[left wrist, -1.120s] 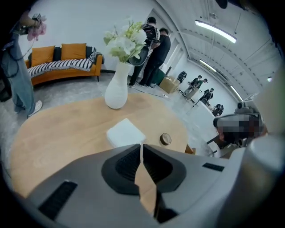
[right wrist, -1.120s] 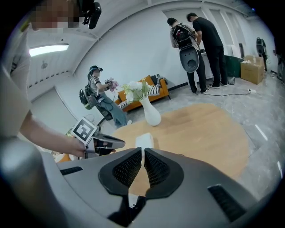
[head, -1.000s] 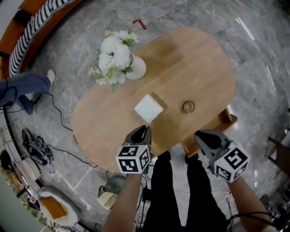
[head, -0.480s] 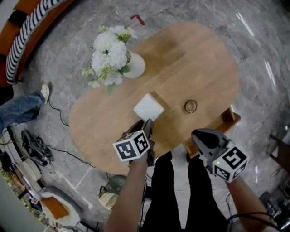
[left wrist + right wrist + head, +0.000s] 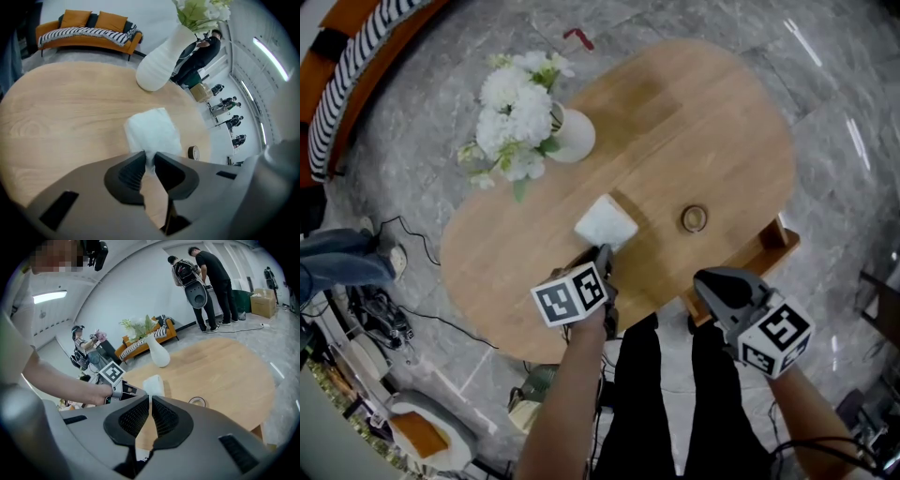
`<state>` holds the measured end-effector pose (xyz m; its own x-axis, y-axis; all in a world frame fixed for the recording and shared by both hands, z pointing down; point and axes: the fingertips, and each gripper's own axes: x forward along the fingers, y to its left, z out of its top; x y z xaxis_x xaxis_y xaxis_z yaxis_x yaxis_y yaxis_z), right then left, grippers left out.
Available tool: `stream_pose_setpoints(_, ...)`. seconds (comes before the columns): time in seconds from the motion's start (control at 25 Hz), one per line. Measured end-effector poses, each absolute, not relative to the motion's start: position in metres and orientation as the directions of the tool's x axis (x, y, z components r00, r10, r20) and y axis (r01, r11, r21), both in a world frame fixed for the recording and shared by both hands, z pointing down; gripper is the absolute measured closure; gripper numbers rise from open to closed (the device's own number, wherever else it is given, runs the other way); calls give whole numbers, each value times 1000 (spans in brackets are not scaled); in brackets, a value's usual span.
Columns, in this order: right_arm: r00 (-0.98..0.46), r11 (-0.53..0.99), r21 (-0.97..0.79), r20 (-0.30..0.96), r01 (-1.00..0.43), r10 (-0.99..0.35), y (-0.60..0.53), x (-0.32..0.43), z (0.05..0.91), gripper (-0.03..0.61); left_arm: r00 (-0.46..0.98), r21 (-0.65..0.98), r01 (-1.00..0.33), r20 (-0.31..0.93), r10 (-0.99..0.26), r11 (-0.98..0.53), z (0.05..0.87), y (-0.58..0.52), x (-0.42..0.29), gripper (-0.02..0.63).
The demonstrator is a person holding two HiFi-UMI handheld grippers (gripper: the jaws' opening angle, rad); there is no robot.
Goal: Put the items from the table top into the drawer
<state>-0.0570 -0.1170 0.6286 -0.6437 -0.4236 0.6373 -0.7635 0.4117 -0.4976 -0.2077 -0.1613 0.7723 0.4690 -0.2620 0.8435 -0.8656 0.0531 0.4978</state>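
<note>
A white square packet [image 5: 606, 223] lies mid-table on the oval wooden table [image 5: 703, 122], with a small round ring-shaped item [image 5: 693, 218] to its right. My left gripper [image 5: 602, 261] points steeply down at the packet's near corner. In the left gripper view its jaws [image 5: 149, 160] have just been closing, and the packet's [image 5: 152, 129] corner fills the narrow gap between the pads. My right gripper [image 5: 709, 281] hangs off the table's near edge beside the pulled-out wooden drawer [image 5: 761, 255]. Its jaws [image 5: 150, 403] are together with nothing in them.
A white vase of white flowers [image 5: 567, 136] stands at the table's far left. An orange sofa with a striped cushion [image 5: 356, 66] curves along the upper left. A bystander's leg [image 5: 337, 262], cables and gear sit on the floor at left. Two people [image 5: 211, 282] stand far behind.
My left gripper sank onto the packet's near corner and rolled, its marker cube turning. The bystander's leg at left shifted downward. My right gripper hardly moved.
</note>
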Motion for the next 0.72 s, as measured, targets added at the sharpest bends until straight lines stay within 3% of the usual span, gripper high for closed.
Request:
stream_pose_setpoints(0.24, -635, 394, -499, 642, -772, -430, -110, -54, 631, 537, 459, 472, -881, 841, -287, -25, 759, -164, -205, 578)
stream_pose_setpoints(0.72, -615, 376, -487, 631, -788, -473, -103, -47, 615, 537, 480, 492, -870, 822, -305, -42, 738, -151, -203, 582)
